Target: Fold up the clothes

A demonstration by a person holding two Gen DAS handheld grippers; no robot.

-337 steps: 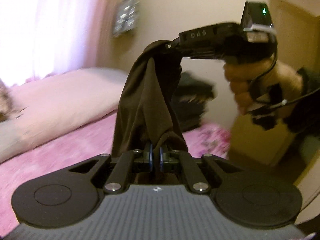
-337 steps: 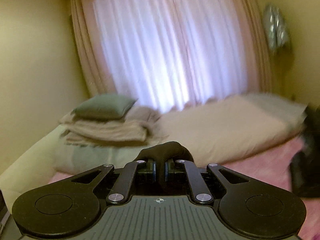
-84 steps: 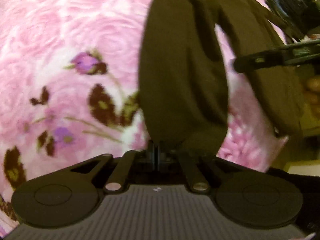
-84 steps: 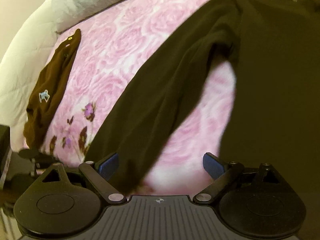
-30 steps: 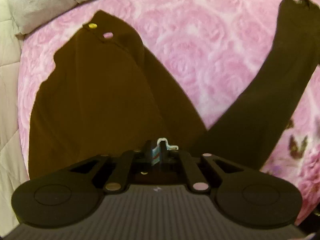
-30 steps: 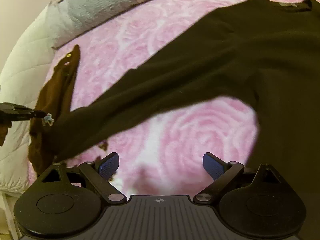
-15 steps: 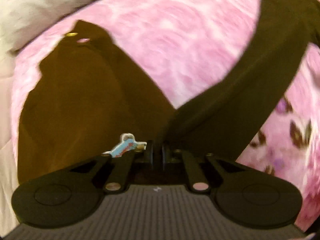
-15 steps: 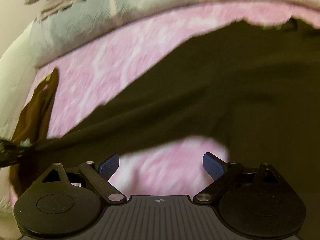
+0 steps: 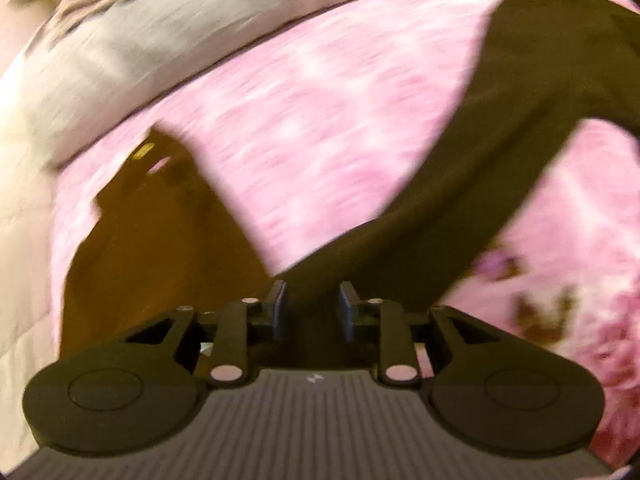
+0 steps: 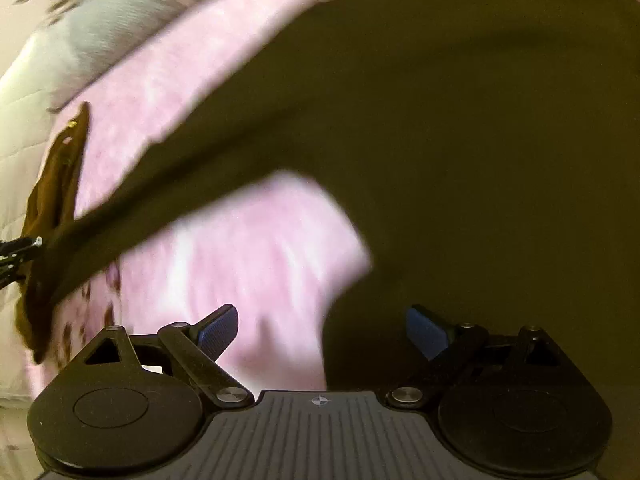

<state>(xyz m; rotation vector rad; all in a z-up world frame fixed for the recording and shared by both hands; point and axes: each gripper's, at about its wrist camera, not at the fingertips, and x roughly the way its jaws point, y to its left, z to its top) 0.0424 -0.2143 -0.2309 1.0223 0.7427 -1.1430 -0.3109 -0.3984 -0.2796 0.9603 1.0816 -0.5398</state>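
Note:
A dark long-sleeved top (image 10: 460, 140) lies spread on the pink rose-patterned bedspread (image 10: 248, 256). Its long sleeve (image 9: 460, 208) stretches out to my left gripper (image 9: 312, 306), whose jaws stand partly apart with the sleeve end lying between them. My right gripper (image 10: 322, 330) is wide open and empty, low over the top's lower edge and the bedspread. A brown garment (image 9: 152, 240) lies flat at the left under the left gripper; it also shows in the right wrist view (image 10: 52, 208). Both views are motion-blurred.
Grey and beige pillows and bedding (image 9: 132, 44) run along the far side of the bed. A pale quilted cover (image 10: 20, 128) borders the bed on the left. The left gripper's tip (image 10: 20, 252) shows at the left edge of the right wrist view.
My left gripper's jaws have opened from shut around the sleeve end. Both grippers have tilted up toward the head of the bed, and the right one has moved closer to the top.

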